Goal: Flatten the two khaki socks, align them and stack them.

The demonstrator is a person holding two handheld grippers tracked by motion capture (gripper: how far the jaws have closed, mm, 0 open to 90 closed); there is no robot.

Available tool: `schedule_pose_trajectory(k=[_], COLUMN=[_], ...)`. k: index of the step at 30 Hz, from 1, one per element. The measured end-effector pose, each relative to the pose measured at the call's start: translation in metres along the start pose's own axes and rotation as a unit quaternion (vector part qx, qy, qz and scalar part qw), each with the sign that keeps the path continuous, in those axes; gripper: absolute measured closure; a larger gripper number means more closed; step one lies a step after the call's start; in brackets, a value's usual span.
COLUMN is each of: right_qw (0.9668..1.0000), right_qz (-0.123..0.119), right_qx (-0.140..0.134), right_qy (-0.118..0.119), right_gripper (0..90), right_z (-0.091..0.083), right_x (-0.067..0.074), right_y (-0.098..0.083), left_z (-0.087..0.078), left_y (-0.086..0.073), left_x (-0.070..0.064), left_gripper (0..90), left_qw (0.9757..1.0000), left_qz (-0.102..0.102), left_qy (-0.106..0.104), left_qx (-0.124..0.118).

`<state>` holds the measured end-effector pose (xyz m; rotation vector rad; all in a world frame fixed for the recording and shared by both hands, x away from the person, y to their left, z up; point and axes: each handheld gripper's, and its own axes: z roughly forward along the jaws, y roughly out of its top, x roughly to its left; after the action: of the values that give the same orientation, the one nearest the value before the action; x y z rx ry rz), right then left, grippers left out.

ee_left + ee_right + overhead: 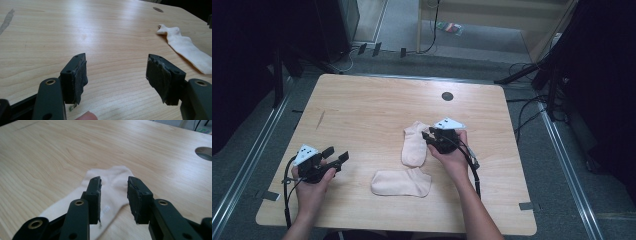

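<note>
On the table [362, 105], the far half and the left side are bare wood, so a gripper can pass there freely. In the middle lie 2 socks: the upper sock [414, 145] and the lower sock [401, 183], touching at a corner. Between the left gripper [335, 156] and the lower sock is a free strip. The right gripper [430, 136] stands over the upper sock with jaws parted. A round hole [447, 96] sits near the far edge.

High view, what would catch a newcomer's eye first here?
Two pale socks near the middle of the wooden table: the near sock lies crosswise, and the far sock runs away from the person. The right gripper hangs over the far sock, fingers parted. The left gripper hangs wide open over bare wood at the left.
</note>
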<state>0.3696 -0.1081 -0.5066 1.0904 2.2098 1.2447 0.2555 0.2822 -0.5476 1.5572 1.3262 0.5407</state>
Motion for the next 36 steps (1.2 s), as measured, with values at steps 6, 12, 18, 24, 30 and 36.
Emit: schedule_pose_trajectory(k=[6, 12, 18, 24, 30, 36], right_qw=[0.9993, 0.9992, 1.0000, 0.9953, 0.9885, 0.9903], right_qz=[0.029, 0.029, -0.001, -0.078, -0.078, -0.083], right_qx=[-0.019, -0.024, -0.005, 0.021, 0.055, 0.072], right_qy=[-0.012, -0.014, -0.004, 0.053, 0.118, 0.085], right_gripper=[59.8, 61.9, 61.7, 58.7, 40.3, 49.2], right_z=[-0.024, -0.026, 0.006, 0.043, 0.061, 0.065], right_x=[-0.010, -0.018, -0.020, -0.004, -0.003, -0.005], right_y=[-0.017, -0.016, 0.005, 0.013, 0.006, -0.008], left_z=[0.005, 0.029, 0.041, 0.034, 0.024, 0.020], left_y=[0.014, 0.026, 0.030, 0.026, 0.019, 0.018], left_x=[-0.028, -0.074, -0.089, -0.073, -0.054, -0.043], left_gripper=[43.2, 49.0, 49.6, 49.8, 49.9, 50.1], left_qw=[0.9986, 0.9893, 0.9879, 0.9890, 0.9905, 0.9916], left_qz=[0.020, 0.036, 0.027, 0.020, 0.009, -0.007], left_qy=[-0.049, -0.133, -0.145, -0.136, -0.126, -0.121], left_qx=[0.000, 0.048, 0.048, 0.053, 0.055, 0.045])
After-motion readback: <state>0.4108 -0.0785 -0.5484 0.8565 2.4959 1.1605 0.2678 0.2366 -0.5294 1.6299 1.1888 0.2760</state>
